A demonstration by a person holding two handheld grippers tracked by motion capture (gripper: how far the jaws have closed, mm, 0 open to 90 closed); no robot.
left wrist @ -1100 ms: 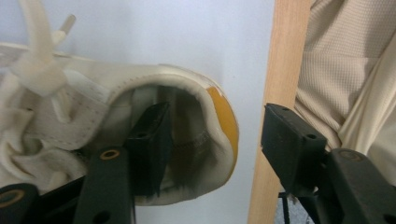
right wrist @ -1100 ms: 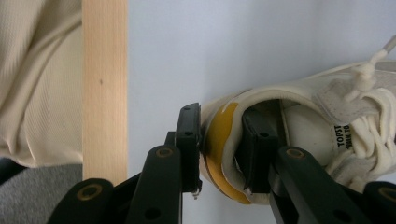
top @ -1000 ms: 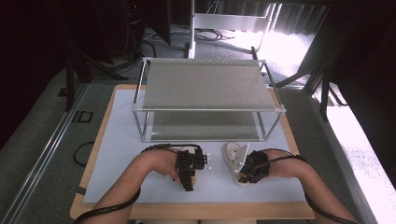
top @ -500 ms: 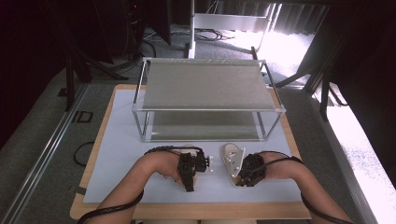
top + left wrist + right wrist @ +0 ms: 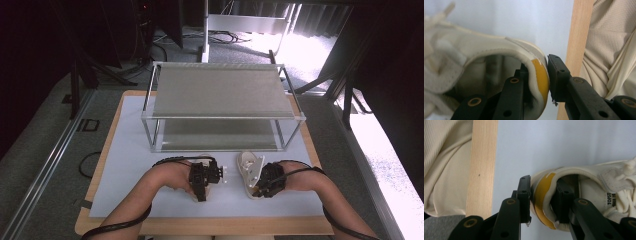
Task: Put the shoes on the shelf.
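With both shoes near the counter's front edge, left gripper and right gripper each clamp a shoe heel, rack well behind.

**Around the table**

A two-tier metal rack stands at the far half of the white mat, which covers a wooden table. Cables lie on the grey floor beyond, near what looks like a stand's white post.
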